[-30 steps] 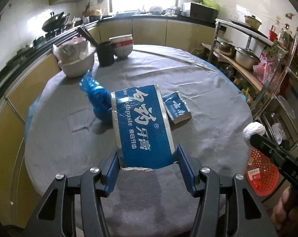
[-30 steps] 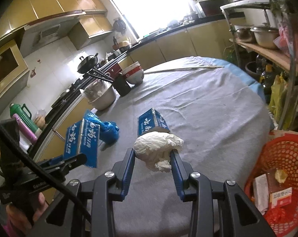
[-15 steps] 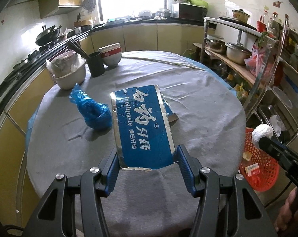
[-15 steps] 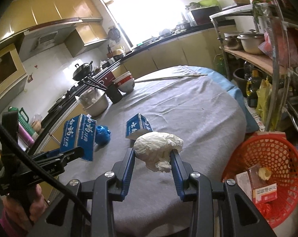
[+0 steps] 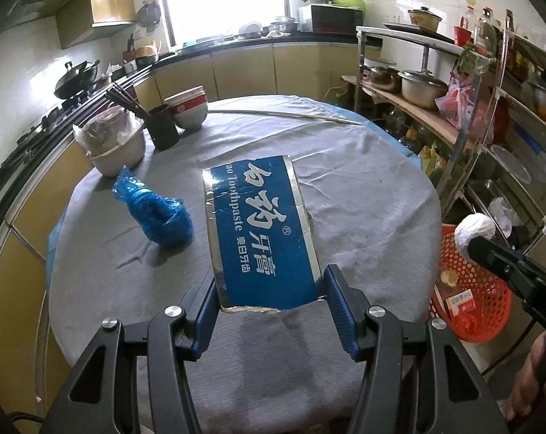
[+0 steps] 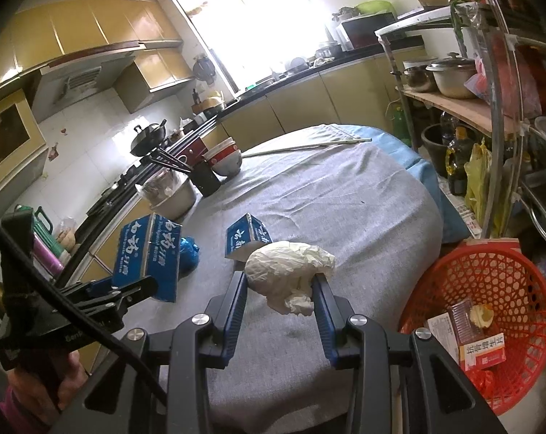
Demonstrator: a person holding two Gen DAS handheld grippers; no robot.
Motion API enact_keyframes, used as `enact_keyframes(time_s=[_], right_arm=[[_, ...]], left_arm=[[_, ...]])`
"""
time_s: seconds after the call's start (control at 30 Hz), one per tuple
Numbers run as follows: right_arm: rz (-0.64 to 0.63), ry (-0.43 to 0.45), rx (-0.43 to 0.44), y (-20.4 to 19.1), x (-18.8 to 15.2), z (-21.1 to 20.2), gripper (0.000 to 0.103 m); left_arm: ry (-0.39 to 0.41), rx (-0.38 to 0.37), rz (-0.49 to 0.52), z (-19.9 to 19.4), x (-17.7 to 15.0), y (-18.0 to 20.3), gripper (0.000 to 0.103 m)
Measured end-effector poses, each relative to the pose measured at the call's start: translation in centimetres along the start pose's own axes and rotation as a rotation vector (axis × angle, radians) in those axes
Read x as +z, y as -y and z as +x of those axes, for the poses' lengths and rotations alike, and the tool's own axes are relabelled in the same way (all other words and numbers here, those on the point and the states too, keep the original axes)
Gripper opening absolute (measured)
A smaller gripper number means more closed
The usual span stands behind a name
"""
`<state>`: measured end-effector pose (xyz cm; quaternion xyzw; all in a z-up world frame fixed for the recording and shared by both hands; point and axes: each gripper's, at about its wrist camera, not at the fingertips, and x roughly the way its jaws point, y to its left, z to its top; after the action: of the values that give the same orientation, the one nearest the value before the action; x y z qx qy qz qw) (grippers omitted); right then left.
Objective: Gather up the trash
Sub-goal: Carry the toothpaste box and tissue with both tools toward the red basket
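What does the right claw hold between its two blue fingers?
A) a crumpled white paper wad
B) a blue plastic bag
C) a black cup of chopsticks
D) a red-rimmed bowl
A: the right claw is shut on the crumpled white paper wad, while the blue plastic bag lies on the grey tablecloth.
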<state>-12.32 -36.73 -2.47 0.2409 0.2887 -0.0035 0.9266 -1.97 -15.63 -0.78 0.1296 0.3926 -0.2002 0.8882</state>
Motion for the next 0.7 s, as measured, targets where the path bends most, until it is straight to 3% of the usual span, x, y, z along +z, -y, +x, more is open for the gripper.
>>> enact_keyframes(time_s=[0.7], right_arm=[[0.053, 0.028, -0.033, 2.4, 0.0, -2.0, 0.039]], left_arm=[[0.022, -0.022, 0.079, -0.5, 0.5, 3.4, 0.058]])
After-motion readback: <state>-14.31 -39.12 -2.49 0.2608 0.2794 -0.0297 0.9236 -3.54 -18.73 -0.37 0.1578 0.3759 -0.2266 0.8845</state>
